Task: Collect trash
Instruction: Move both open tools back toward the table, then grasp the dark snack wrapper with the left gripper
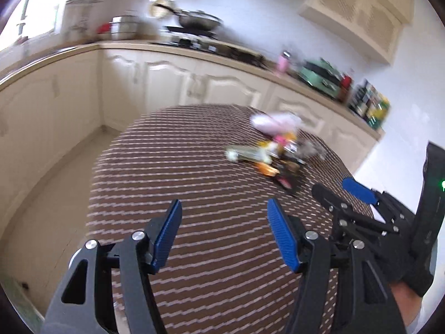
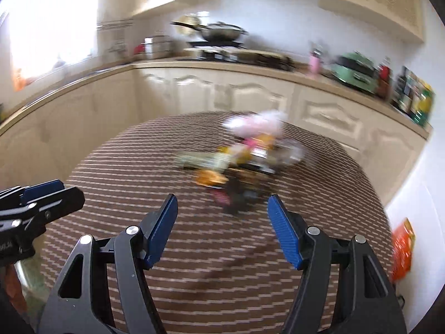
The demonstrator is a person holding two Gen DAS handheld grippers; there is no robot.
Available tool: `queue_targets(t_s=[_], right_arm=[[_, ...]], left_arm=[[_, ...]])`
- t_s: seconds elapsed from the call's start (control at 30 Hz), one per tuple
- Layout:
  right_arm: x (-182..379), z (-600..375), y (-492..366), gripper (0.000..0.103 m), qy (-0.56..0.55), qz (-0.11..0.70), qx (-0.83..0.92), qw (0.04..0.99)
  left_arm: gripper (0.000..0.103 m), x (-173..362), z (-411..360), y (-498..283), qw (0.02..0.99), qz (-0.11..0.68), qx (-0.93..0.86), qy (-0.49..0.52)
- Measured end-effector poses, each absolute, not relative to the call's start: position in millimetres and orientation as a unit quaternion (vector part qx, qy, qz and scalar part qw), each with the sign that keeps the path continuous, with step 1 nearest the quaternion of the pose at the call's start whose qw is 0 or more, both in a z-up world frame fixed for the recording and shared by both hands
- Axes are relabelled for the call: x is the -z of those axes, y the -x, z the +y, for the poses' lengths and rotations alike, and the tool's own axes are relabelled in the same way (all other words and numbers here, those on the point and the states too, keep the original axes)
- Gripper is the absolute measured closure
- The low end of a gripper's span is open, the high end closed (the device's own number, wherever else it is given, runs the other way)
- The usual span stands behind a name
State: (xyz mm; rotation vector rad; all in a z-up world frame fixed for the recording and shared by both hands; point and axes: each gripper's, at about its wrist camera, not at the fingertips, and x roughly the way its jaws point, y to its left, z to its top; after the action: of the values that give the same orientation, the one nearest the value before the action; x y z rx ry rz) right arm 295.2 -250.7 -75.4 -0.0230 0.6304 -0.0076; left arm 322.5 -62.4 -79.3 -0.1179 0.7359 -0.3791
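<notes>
left claw (image 1: 224,233): jaws spread wide, nothing between the blue pads, just hanging over the striped cloth, pointing down at an angle

right claw (image 2: 222,229): same deal, jaws wide apart and empty, nothing touching the pads; it sits just beside the left one, and each shows up at the edge of the other's view

trash pile (image 1: 274,154): a messy heap toward the far right part of the bench, well ahead of both claws. Pretty blurry, so I can't name much: something pale pink and puffy at the back, a long greenish-yellow wrapper lying flat on the left, an orange bit, and dark stuff nearest the claws

bench (image 1: 172,172): round-looking top covered with a brown cloth with thin pale stripes, bare apart from the pile

hand (image 1: 411,281): black glove holding the right claw's handle, seen at the right edge of the left view

kitchen counter (image 2: 250,68): runs along the wall behind, cream cabinet doors under it

wok (image 2: 222,33): dark, on the stove at the back

green appliance (image 2: 356,69): on the counter to the right, pink bottle (image 2: 314,64) just left of it

orange packet (image 2: 402,250): at the right edge of the right view, past the bench rim, too blurry to tell what it is
</notes>
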Motion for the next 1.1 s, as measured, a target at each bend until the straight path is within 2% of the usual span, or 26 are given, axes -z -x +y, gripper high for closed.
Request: queue_targets(t_s=[0.27,0.7,0.73,0.77,0.87,1.1], right_arm=[[93,-331,-296,0.038,-0.025,0.327,0.053,0.943],[97,-357,-317,0.033,-0.032,0.348,0.048,0.936],[97,-358,-318,0.032,-0.032,0.348,0.048,0.936],[98,-358,-319,0.032,-0.032,0.349,0.047,0.936],[99,-359,-320,0.032,-0.035,0.351,0.044,0.935],[93,-350,-318,0.032,-0.04,0.34,0.034,0.939]], left_arm=[[0.041,112,-153,-369,0.882,0.407,0.234,0.042],[0.042,141,-210,-425,0.874,0.436,0.211,0.033],[0.047,141,-211,-428,0.875,0.436,0.21,0.03],[0.058,142,-214,-430,0.876,0.436,0.205,0.019],[0.08,141,-216,-432,0.874,0.44,0.207,0.001],[0.093,134,-201,-412,0.868,0.427,0.25,0.037]])
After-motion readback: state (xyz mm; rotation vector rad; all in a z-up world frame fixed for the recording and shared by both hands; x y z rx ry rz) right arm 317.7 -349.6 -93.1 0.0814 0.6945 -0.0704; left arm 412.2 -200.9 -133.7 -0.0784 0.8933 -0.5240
